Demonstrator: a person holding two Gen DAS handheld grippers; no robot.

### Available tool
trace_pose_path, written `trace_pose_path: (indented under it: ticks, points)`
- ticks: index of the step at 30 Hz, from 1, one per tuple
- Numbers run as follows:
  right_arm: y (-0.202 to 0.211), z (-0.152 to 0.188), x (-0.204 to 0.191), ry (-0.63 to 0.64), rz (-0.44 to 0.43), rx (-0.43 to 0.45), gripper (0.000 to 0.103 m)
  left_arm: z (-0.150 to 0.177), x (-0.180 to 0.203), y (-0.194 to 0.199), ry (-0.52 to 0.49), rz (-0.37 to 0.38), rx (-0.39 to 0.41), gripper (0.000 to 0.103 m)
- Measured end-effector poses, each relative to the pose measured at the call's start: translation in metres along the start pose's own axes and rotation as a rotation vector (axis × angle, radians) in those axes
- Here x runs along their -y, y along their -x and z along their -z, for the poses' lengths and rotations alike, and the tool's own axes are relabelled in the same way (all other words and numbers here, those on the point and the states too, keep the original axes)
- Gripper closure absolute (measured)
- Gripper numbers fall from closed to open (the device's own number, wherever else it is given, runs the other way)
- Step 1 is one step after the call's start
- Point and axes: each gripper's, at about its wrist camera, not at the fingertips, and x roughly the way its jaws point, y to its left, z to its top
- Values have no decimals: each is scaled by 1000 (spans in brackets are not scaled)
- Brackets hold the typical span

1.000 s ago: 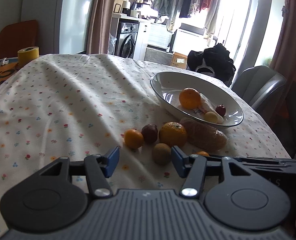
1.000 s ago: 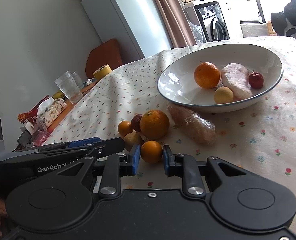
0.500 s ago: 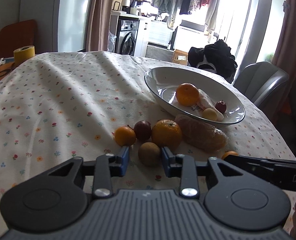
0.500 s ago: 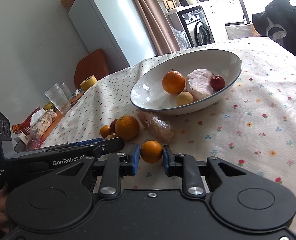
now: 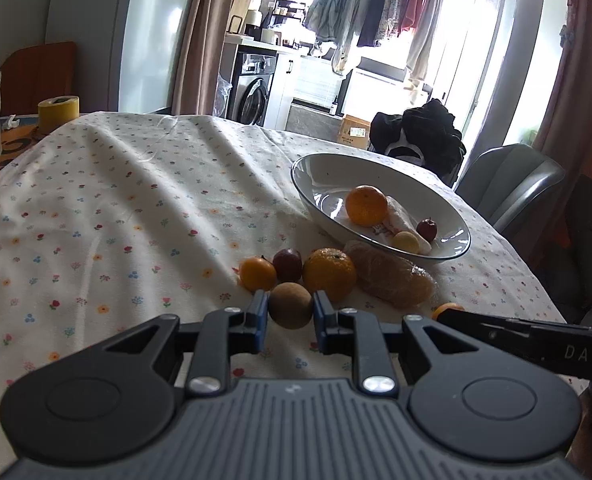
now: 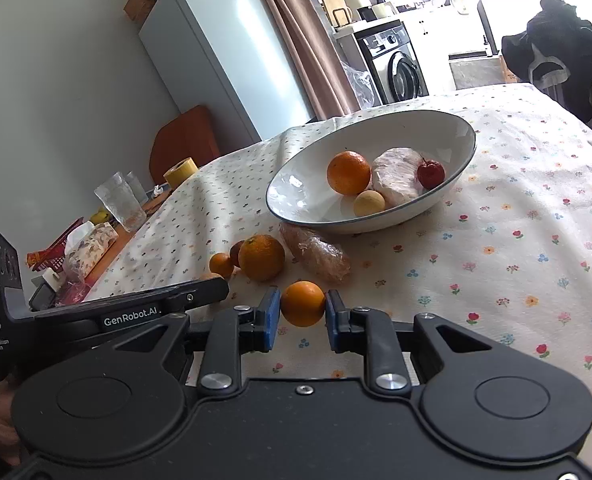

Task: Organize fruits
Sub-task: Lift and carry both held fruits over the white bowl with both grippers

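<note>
Right wrist view: bowl [image 6: 461, 156] rim beyond tablecloth [image 6: 495, 264].

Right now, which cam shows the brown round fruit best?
Left wrist view: the brown round fruit sits unobstructed, clamped between the left gripper pads. In the right wrist view only a sliver of it peeks over the left gripper's body.
</note>
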Motion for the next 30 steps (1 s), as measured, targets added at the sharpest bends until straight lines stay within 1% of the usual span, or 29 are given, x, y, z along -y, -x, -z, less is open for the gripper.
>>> trace_pose_path:
  ticks: [6, 16, 25, 30]
  points:
    - [3, -2, -6, 12, 10, 10, 80, -3, -3, 11, 5, 13, 22, 81]
    - [4, -10, -13, 35, 13, 29, 80, -15, -3, 17, 10, 5, 55, 81]
    - [4, -26, -10, 61, 26, 60, 80, -32, 8, 15, -23, 20, 90, 81]
    - [3, -36, -7, 74, 41, 76, 80, -39, 16, 7, -32, 31, 95, 81]
